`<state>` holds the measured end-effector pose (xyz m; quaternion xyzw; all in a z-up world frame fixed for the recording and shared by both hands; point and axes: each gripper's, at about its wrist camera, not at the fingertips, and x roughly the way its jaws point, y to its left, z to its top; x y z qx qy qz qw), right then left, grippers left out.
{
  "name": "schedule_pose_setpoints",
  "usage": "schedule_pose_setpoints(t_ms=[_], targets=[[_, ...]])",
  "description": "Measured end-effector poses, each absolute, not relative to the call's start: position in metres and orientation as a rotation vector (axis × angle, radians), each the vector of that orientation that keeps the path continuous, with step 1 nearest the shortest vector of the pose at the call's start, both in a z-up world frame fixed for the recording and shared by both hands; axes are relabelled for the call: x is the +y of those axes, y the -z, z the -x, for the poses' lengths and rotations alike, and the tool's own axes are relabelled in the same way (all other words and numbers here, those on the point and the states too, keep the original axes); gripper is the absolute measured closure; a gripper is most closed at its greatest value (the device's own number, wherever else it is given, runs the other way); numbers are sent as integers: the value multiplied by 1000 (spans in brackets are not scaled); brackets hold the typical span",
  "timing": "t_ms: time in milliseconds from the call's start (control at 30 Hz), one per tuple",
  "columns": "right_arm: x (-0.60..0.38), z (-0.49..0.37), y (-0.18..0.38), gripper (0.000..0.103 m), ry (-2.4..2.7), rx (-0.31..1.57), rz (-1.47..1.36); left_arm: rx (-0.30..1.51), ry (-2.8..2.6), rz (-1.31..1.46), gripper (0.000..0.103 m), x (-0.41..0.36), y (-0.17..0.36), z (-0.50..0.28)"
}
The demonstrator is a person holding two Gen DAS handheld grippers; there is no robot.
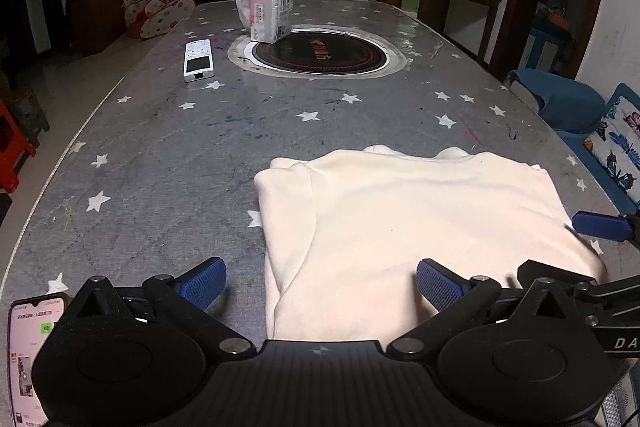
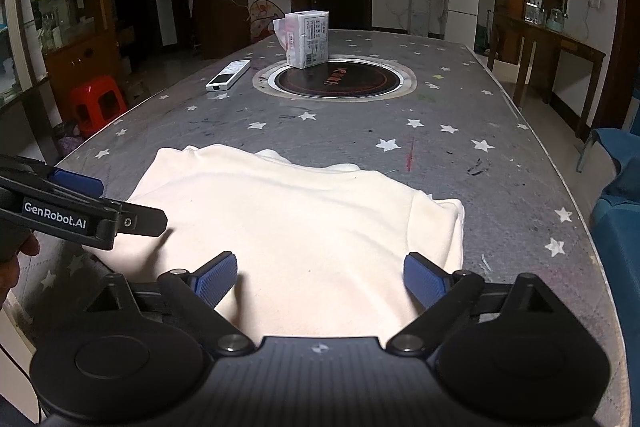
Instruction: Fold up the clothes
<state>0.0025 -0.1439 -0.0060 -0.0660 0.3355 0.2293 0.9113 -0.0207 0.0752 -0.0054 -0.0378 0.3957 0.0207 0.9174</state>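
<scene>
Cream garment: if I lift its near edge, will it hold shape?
Probably not. The cream garment lies in soft folded layers, so it should droop and may unfold. Its matte, fleecy look suggests it grips the open right gripper well.

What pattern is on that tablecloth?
Grey with scattered white stars on the tablecloth, plus some scribble marks; the right wrist view shows it best.

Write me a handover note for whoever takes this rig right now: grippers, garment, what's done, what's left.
Left hand-held gripper: open, empty, over the near left part of the cream garment.
Right hand-held gripper: open, empty, over the near right part.
Garment: lies flat on the star-print table, both side edges already folded in.
Left to do: probably fold the near end toward the far end, then smooth it.
Remote control and tissue pack sit farther back, apart from the garment.
</scene>
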Motion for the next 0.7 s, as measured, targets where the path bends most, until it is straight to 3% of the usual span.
schedule_pose_setpoints(t_ms=[700], targets=[[-140, 8, 5, 2, -469, 675, 153, 806, -67, 68, 0, 74, 4, 27]])
